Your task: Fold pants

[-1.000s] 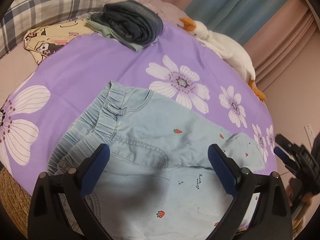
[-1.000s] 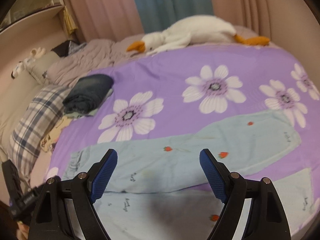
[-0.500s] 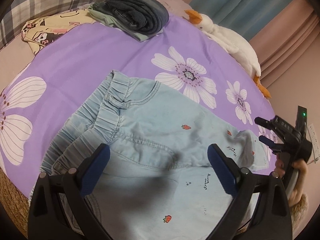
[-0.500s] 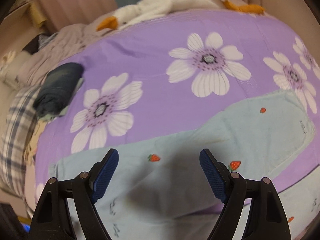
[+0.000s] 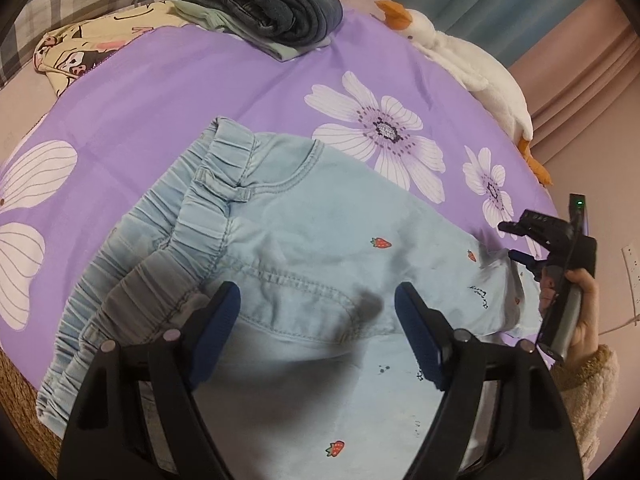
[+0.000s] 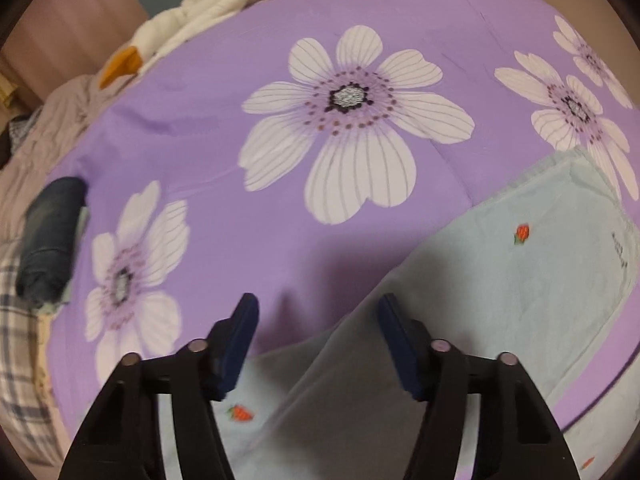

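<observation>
Purple flowered bedspread (image 5: 168,92), pants (image 5: 320,240) beneath both closing jaws, neither gripping yet.

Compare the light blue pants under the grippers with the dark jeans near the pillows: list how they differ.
1. Colour: the light blue pants are pale denim dotted with small red strawberries; the dark jeans are plain deep blue-grey.
2. State: the light blue pants lie spread out, elastic waistband showing; the dark jeans are already folded into a thick bundle.
3. Support: the light blue pants rest directly on the purple flowered bedspread; the dark jeans sit atop a pale green garment.

Both lie on the bed.
</observation>
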Tool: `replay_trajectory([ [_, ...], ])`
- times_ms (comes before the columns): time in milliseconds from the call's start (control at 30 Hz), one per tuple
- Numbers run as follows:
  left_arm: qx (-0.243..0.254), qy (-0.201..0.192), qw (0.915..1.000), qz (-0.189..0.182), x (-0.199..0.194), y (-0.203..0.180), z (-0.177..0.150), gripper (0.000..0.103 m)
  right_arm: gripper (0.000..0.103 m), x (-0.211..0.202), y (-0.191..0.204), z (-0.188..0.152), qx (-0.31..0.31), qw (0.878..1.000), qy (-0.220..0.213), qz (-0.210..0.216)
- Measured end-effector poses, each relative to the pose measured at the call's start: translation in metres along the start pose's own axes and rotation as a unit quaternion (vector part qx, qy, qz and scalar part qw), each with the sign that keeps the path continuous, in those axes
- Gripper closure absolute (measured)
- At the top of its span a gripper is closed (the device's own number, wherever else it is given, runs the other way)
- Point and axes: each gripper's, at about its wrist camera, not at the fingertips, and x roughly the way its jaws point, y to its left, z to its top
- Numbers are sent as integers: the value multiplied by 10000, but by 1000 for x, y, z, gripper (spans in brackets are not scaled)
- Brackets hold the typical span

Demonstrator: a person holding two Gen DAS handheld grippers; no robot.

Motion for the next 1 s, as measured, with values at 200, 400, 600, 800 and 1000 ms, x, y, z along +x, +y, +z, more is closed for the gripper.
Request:
replay_trajectory([
  [200,21,109,9999,-44,6,1,1,23,45,18,-24,-17,51,9982,250,-534],
  [400,-4,175,9998,-57,10,4,2,23,45,9,-54,-15,574,9976,193,-339],
  [600,-24,189,9998,-79,10,6,1,22,45,20,-67,10,994,9934,144,-559],
  [800,21,189,9998,59,12,2,1,22,53,33,-56,19,542,9923,1,-1112],
  [1000,4,160,9998,78,10,4,-1,22,99,23,-66,14,370,9925,-286,-1130],
])
